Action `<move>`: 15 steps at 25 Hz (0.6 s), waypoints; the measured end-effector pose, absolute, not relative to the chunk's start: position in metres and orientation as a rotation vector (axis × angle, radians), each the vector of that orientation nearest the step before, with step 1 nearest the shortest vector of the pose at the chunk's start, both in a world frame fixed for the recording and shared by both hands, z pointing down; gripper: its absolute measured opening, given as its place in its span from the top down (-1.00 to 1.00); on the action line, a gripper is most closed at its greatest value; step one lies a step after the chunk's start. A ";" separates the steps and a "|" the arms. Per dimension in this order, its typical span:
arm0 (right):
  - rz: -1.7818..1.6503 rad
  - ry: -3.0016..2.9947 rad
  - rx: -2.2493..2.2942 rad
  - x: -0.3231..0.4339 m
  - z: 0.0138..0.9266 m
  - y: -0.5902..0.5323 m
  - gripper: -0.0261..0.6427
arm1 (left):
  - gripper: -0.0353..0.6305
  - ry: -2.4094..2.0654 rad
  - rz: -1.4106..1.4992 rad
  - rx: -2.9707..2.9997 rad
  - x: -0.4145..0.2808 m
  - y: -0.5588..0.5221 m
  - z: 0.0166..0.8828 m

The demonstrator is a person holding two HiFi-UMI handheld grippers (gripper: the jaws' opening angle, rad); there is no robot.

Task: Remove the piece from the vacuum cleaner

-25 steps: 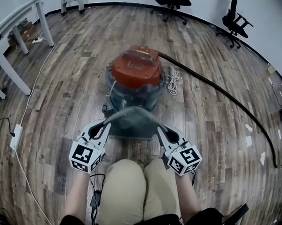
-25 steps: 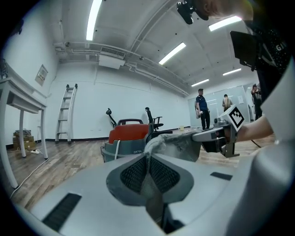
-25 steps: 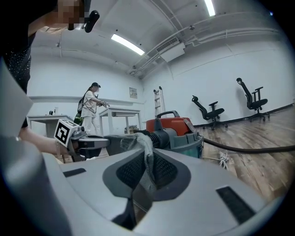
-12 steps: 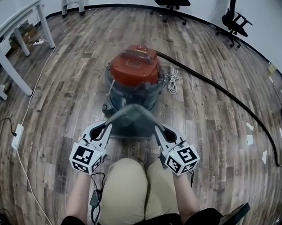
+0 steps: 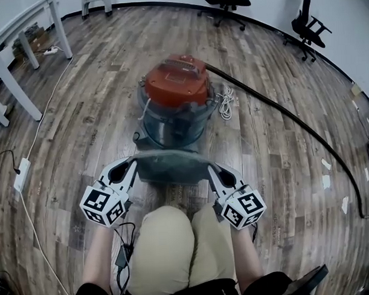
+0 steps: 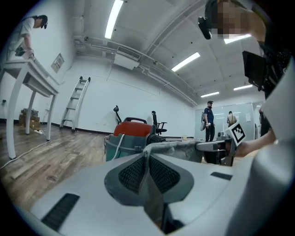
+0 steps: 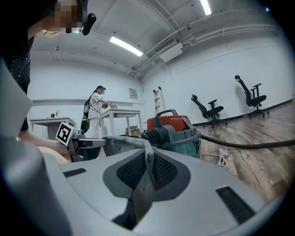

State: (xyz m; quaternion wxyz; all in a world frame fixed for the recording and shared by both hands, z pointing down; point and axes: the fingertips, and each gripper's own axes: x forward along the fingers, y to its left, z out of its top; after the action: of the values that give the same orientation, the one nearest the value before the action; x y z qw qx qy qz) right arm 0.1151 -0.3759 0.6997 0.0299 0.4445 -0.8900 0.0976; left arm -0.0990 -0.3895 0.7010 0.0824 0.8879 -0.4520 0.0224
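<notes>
The red-topped vacuum cleaner [image 5: 175, 102] stands on the wooden floor [image 5: 275, 141]. Just near of it, the grey, dusty cloth piece [image 5: 172, 167] stretches between the left gripper [image 5: 132, 166] and right gripper [image 5: 209, 169], each clamped on one end (arched a second ago, now flatter, with its left end drawn outward).

Vacuum cleaner [image 5: 175, 99]: on floor [image 5: 99, 116], mid-room, ahead of person's knees [image 5: 175, 241].
Piece [image 5: 172, 165]: off floor, between vacuum cleaner and knees, spanning left to right. Left end clamped in left hand-held gripper [image 5: 134, 165], right end in right hand-held gripper [image 5: 209, 168].
Hose [image 5: 292, 119]: from vacuum cleaner across floor toward right edge.
Coiled cord [image 5: 225, 105]: on floor, just right of vacuum cleaner.
Table [image 5: 13, 89]: far-left corner.
Power strip [image 5: 20, 175]: on floor, left edge.
Office chairs [image 5: 307, 24]: along far wall.
</notes>
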 end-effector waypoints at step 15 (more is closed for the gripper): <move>0.404 -2.845 1.455 0.121 0.684 -0.396 0.57 | 0.48 -1.424 -0.135 2.633 -0.102 -0.396 0.680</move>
State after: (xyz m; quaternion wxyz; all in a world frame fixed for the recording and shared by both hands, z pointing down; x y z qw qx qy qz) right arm 0.1214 -0.3961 0.6836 -0.0395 0.4515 -0.8825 0.1253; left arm -0.1024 -0.3958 0.6801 0.0728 0.8764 -0.4739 -0.0448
